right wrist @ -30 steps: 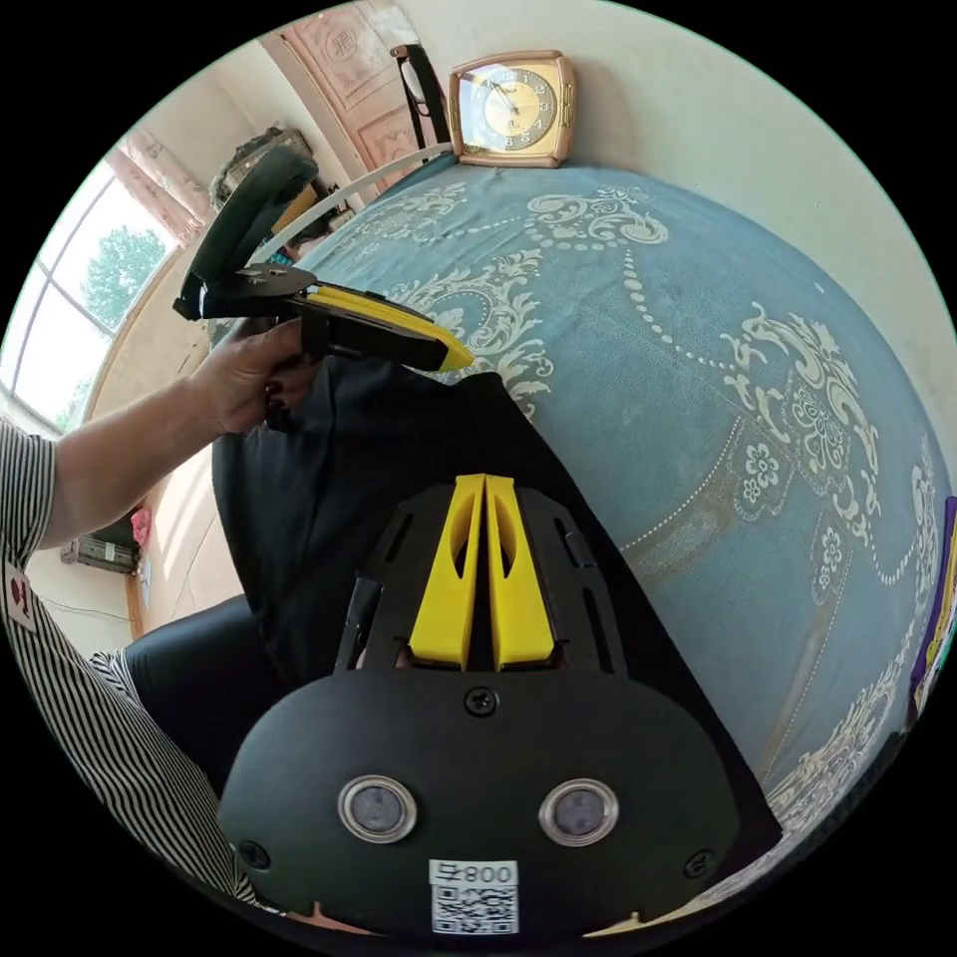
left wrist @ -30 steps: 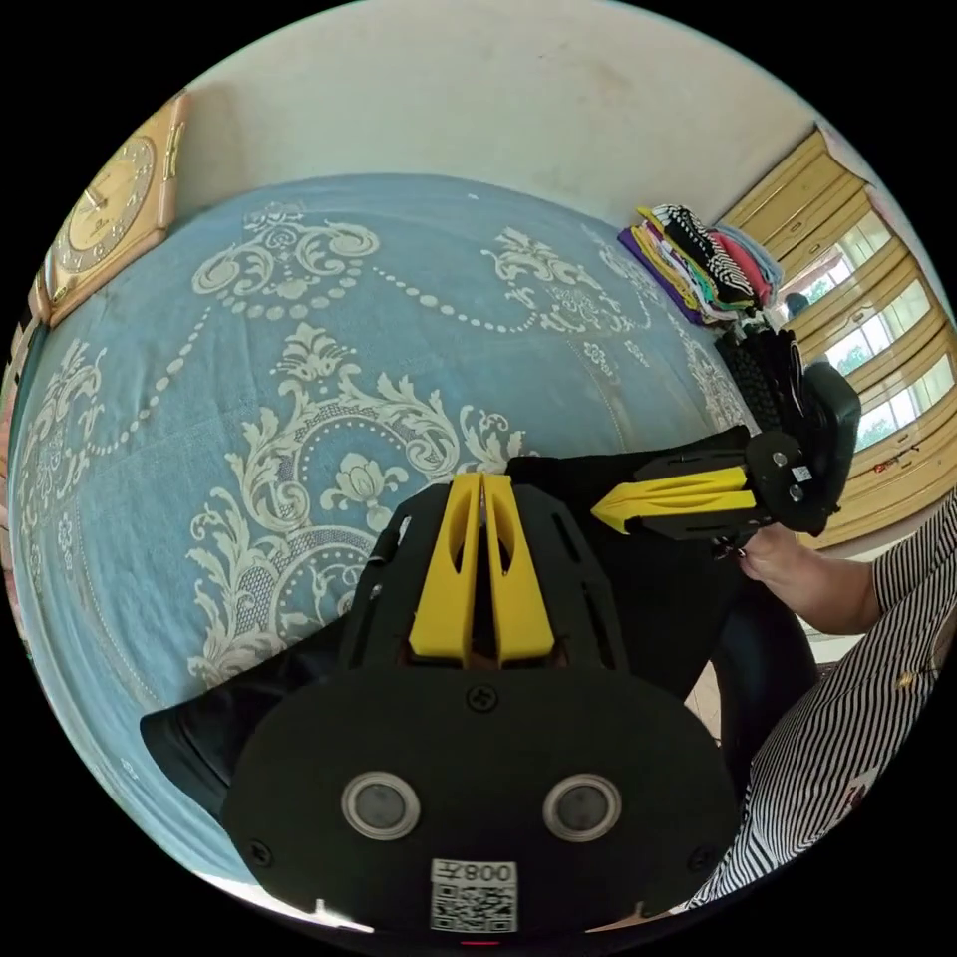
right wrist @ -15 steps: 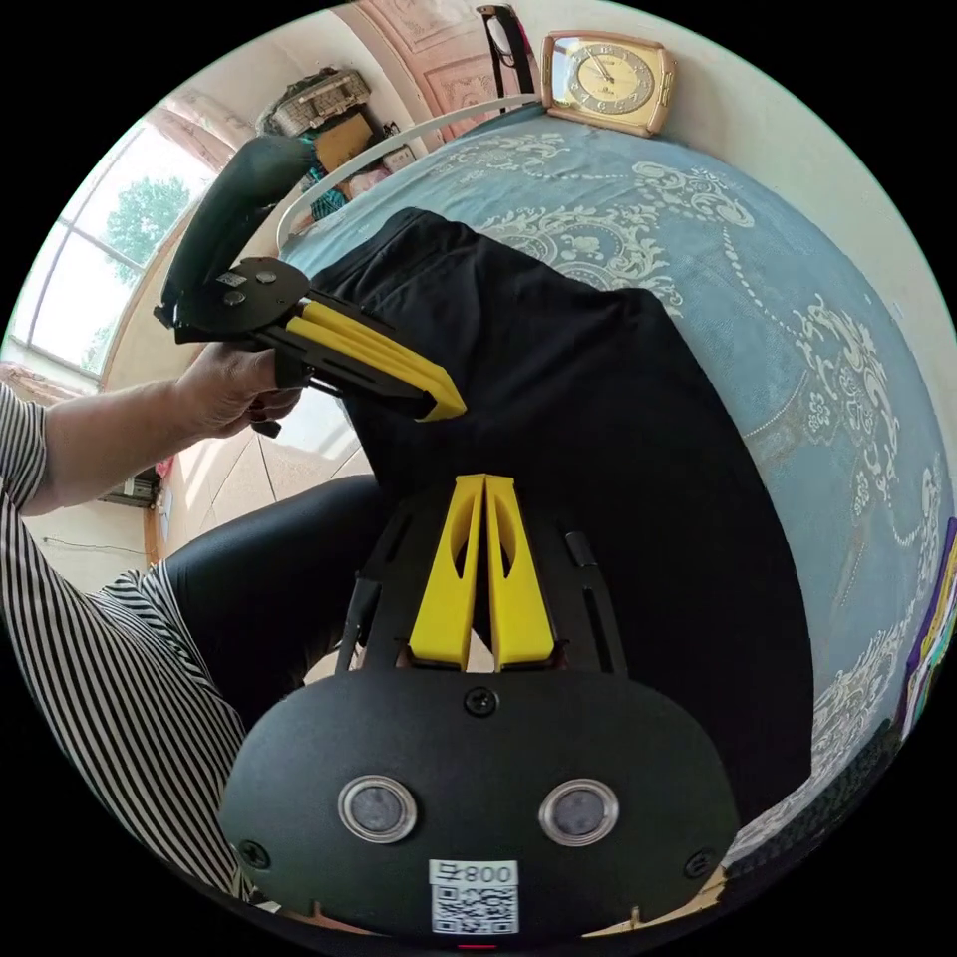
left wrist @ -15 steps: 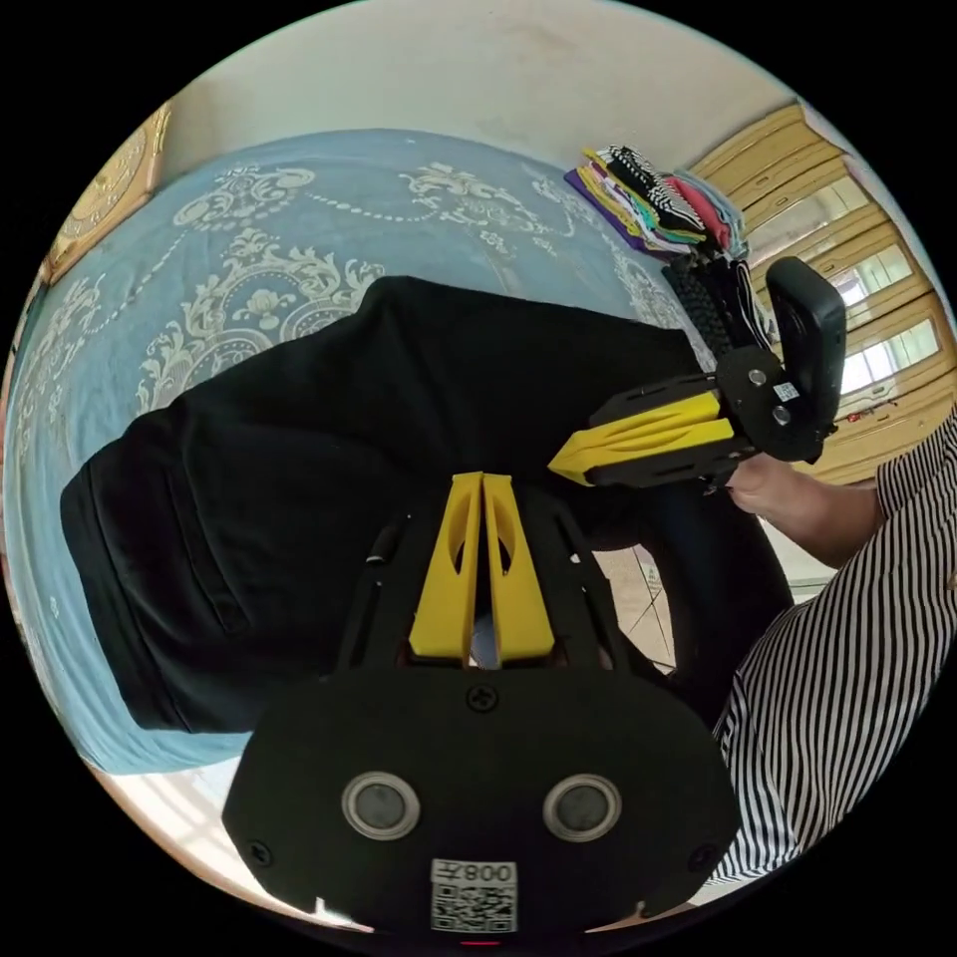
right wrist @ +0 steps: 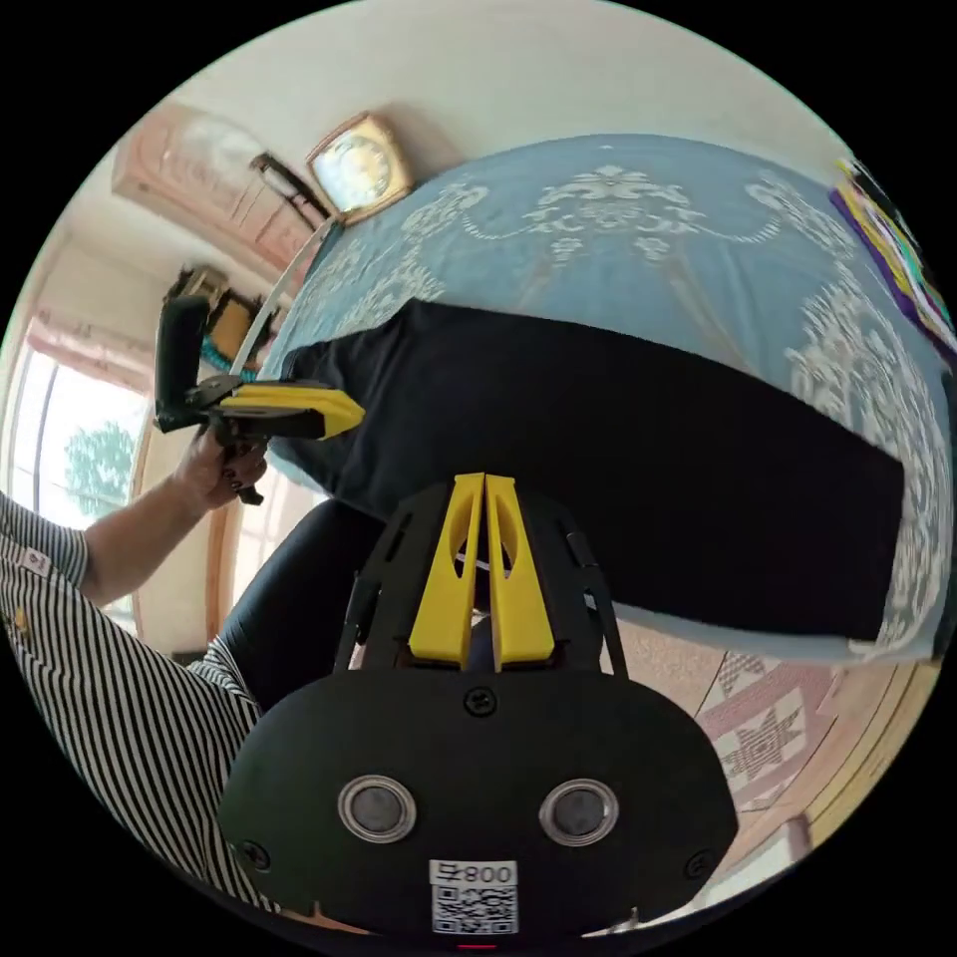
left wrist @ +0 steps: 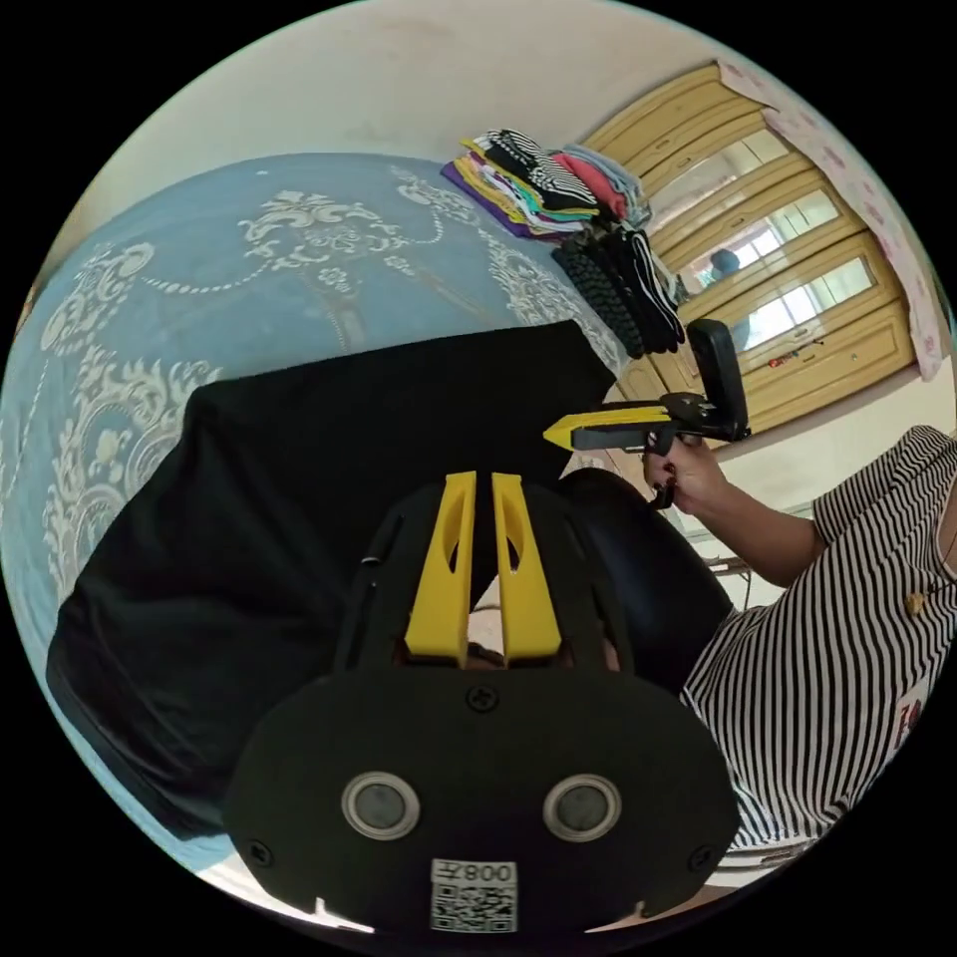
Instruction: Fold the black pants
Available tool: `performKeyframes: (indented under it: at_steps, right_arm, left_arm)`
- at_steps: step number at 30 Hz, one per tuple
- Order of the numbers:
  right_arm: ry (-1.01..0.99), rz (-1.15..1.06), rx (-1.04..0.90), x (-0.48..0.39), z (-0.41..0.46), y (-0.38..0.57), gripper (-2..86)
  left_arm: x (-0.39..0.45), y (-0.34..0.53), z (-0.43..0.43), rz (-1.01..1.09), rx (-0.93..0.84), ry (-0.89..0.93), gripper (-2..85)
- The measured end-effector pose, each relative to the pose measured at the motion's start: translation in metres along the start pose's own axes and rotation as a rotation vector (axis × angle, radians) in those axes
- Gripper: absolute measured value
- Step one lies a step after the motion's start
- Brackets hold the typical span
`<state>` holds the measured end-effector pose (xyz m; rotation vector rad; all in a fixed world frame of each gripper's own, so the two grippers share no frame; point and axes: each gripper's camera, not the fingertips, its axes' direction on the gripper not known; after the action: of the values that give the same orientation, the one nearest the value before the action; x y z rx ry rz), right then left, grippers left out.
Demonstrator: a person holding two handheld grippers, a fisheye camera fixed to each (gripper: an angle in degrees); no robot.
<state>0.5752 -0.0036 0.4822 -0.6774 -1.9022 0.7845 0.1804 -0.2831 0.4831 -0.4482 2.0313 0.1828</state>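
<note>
Left gripper (left wrist: 477, 478), jaws a little apart, and right gripper (right wrist: 483, 480), jaws seemingly pressed together, both hang empty off the near edge of the black pants (right wrist: 618, 449), which lie folded along the blue bed's (right wrist: 648, 239) near edge.

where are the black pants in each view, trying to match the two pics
Left gripper view: the black pants spread across the middle and lower left, on the blue patterned bedspread.
Right gripper view: the black pants lie as a wide band across the middle, running to the right edge.
Shared landmark: the blue patterned bedspread, beyond the pants in both.
</note>
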Motion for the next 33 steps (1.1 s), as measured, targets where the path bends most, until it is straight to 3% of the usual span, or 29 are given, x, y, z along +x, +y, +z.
performKeyframes:
  at_steps: [3,9,23,33]
  right_arm:
    - [-0.026,0.301,0.162,0.078,-0.055,0.044,5.6]
    - [-0.019,0.607,0.381,0.153,-0.119,0.105,8.7]
    - [-0.098,0.722,0.474,0.172,-0.136,0.126,7.3]
    - [-0.05,0.751,0.462,0.163,-0.142,0.141,6.6]
  left_arm:
    - [0.005,-0.05,0.053,0.127,-0.062,0.06,7.2]
    - [0.02,-0.144,0.161,0.303,-0.15,0.088,8.7]
    - [0.019,-0.243,0.342,0.454,-0.338,-0.074,8.9]
    - [0.024,-0.237,0.378,0.539,-0.333,-0.097,4.1]
